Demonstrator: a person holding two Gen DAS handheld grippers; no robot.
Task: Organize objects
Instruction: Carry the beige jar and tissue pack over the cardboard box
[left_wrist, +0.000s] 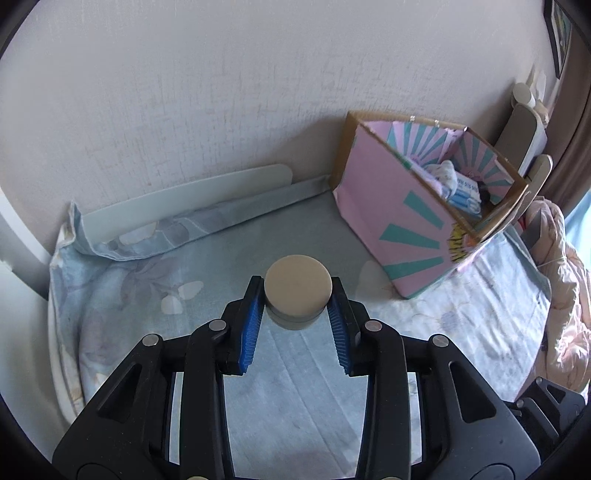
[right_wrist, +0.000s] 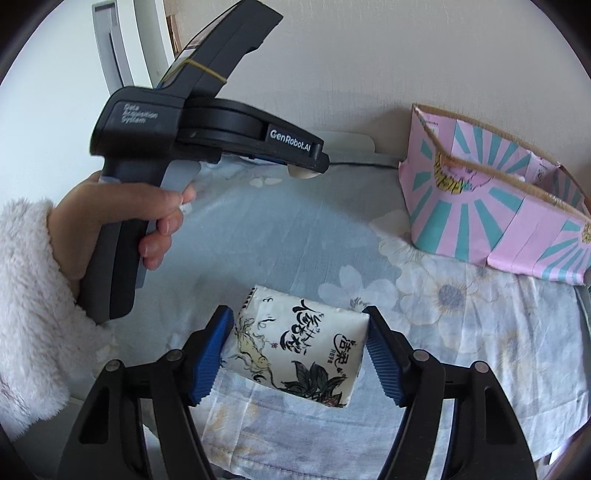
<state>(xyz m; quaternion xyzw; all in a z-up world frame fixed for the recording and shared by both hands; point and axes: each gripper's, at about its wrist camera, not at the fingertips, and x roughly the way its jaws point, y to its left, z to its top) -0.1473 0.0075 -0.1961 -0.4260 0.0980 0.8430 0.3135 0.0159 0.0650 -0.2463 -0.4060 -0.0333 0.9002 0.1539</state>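
Left wrist view: at the far left a crumpled pale blue floral bed sheet (left_wrist: 122, 266) bunches against the textured off-white wall (left_wrist: 184, 92), with a flat white plastic board (left_wrist: 177, 206) leaning along the wall's foot. In the middle the left tool (left_wrist: 297, 301) has its blue ribbed pads pressed on both sides of a small round jar with a beige lid (left_wrist: 297, 286), held clear above the sheet. To the right, near the wall, stands an open pink cardboard box with teal sunburst stripes (left_wrist: 399, 221), holding folded cloth and small packets. At the far right edge lies a pale pink quilted blanket (left_wrist: 561, 288).

Right wrist view: at the left a person's hand (right_wrist: 122, 225) in a fluffy white sleeve (right_wrist: 33, 295) grips the black handle of the left tool (right_wrist: 306, 168), which shows side-on above the bed, the beige jar (right_wrist: 303, 173) just peeking beneath its tip. Low in the middle the right tool (right_wrist: 299, 343) clamps a soft white tissue pack printed with black calligraphy and leaves (right_wrist: 295, 343), the pads squeezing its two ends, above the floral sheet (right_wrist: 295, 229). At the right the pink box (right_wrist: 498, 221) stands on the bed against the wall, well apart from both tools.
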